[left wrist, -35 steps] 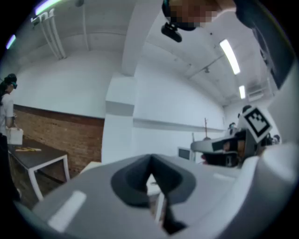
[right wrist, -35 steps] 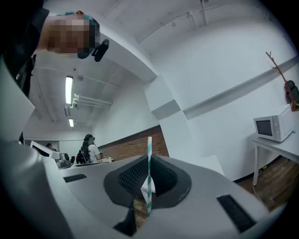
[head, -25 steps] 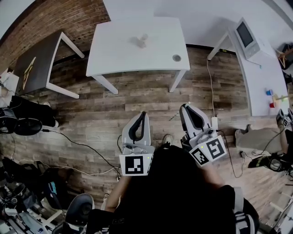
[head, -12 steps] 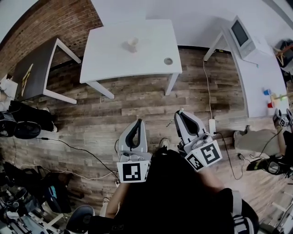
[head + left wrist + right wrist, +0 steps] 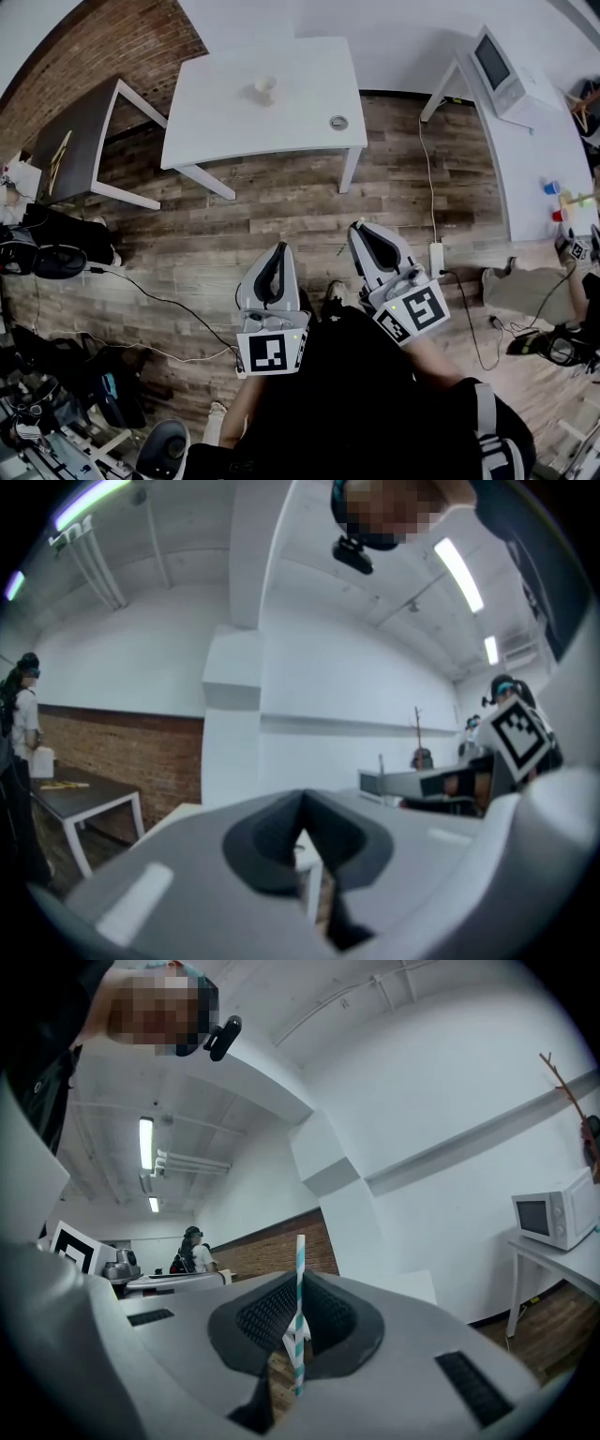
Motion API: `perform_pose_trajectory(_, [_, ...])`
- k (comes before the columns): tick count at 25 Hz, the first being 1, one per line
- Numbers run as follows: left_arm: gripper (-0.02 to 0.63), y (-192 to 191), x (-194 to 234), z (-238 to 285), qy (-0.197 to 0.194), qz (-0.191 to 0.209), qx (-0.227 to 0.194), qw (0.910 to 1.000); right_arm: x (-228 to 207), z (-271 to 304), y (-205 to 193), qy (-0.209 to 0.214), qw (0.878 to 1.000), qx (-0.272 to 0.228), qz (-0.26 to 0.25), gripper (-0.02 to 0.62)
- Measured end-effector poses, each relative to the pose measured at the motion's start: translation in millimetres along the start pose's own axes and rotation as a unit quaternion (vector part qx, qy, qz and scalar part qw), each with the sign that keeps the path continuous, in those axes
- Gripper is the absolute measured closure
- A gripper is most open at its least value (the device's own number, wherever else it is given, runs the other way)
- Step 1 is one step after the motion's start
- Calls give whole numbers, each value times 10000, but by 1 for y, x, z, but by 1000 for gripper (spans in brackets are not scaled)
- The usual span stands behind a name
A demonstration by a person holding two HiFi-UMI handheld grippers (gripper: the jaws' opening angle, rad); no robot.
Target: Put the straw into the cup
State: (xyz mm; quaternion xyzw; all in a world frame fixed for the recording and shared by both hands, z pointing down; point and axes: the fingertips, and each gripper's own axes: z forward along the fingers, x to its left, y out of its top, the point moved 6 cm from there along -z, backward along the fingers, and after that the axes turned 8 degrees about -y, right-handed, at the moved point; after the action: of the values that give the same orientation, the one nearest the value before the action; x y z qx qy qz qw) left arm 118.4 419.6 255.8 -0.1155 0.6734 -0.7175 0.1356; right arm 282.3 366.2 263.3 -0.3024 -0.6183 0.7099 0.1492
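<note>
Fingers (image 5: 262, 1324) of the right gripper (image 5: 298, 1309) are clenched on a teal-and-white striped paper straw (image 5: 300, 1274). Its long axis stands upright, and its top end pokes above the fingertips. The left gripper (image 5: 302, 803) has its fingers (image 5: 262, 847) pressed together on nothing. Each gripper's cube carries a black-and-white square marker. The paper cup (image 5: 265, 88) stands upright on the white worktop (image 5: 225, 127), toward its far edge. A small round object (image 5: 338, 122) lies near the worktop's near right corner. Bare wooden floor (image 5: 281, 202) separates the worktop from both grippers.
</note>
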Motion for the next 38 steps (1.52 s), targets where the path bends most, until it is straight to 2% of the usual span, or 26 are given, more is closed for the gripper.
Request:
perform_pose_trajectory(5, [601,-7,12,6,150,-83,76,9998,-4,11,-6,13,10000,36,69,578])
perform_pose_trajectory(15, [601,-13,57,30,138,-70,0,9999,-1,56,-3,-62,10000,-46,15,577])
perform_pose_trajectory(28, [601,-21,113,74,-48,-224,-9,9997,-3,121,-7,-224,9997,38,54,578])
perform_pose_trajectory(38, [601,-22,177,119,-167,-343,-103,9992,-2,193,-3,-312,9995,42,-33,578])
